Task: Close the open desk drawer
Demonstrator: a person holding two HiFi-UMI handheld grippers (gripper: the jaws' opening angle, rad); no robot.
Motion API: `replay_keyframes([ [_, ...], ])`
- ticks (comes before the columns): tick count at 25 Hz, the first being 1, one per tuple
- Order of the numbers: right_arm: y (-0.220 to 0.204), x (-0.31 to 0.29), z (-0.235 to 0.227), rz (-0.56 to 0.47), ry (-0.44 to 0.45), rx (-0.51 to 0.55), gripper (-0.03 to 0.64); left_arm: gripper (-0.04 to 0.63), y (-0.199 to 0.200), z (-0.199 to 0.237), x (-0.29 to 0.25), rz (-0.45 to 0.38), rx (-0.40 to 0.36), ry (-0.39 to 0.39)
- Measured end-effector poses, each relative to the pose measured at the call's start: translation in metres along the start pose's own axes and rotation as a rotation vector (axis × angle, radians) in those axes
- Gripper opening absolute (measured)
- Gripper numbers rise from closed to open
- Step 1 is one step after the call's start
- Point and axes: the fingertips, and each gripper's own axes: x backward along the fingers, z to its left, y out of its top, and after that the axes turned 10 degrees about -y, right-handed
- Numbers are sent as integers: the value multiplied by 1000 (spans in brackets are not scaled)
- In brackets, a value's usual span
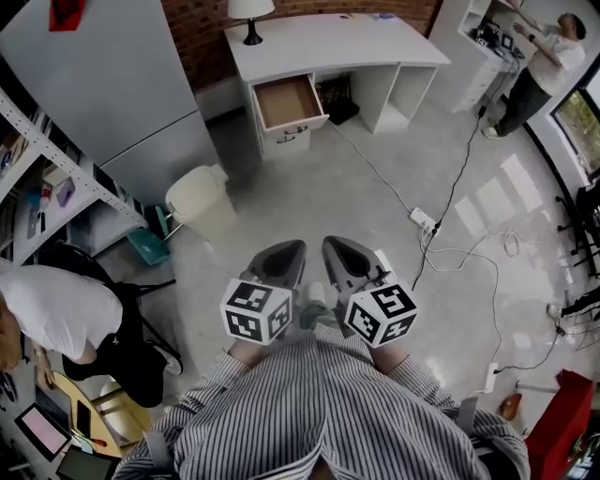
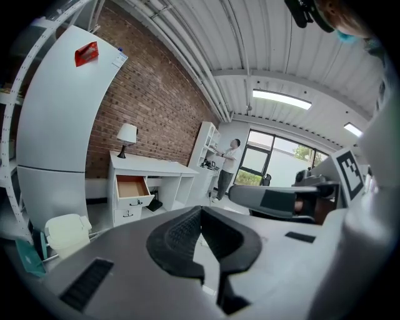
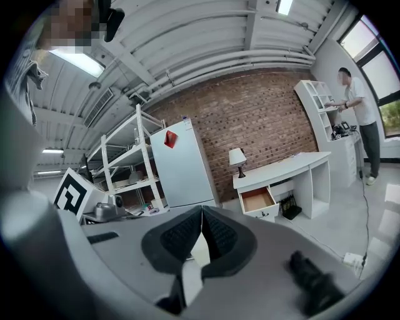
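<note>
You hold both tongs low in front of your striped shirt (image 1: 319, 403), side by side and pointing forward over the grey floor (image 1: 309, 192). Your left tongs (image 1: 286, 255) are closed: in the left gripper view the dark ribbed pads (image 2: 178, 231) meet at the tips with nothing between them. Your right tongs (image 1: 339, 251) are closed too, the pads (image 3: 222, 237) touching at the tips and gripping nothing.

The white drawer (image 1: 289, 103) with a bare brown bottom stands pulled out, far ahead of both tongs and a little to the left of the left tongs. It is the top drawer at the left end of the long white counter (image 1: 328, 42), and a dark handle shows on its front. A lamp with a white shade and black foot (image 1: 250, 14) stands on the counter just beyond the drawer.

Ahead and to the left of the left tongs a cream lidded bin (image 1: 199, 199) sits on the floor, near a tall white cabinet (image 1: 112, 84). Ahead and to the right of the right tongs lies a white power strip (image 1: 423, 221) with cables trailing from it. A person in a white shirt (image 1: 539, 70) stands far ahead to the right, and a second person (image 1: 56, 309) bends over to the left of the left tongs.
</note>
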Motion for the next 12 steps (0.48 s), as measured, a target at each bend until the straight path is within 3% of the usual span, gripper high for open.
replay_keyframes([
  [12, 79, -107, -101, -29, 65, 19, 17, 12, 79, 69, -129, -38, -2, 44],
])
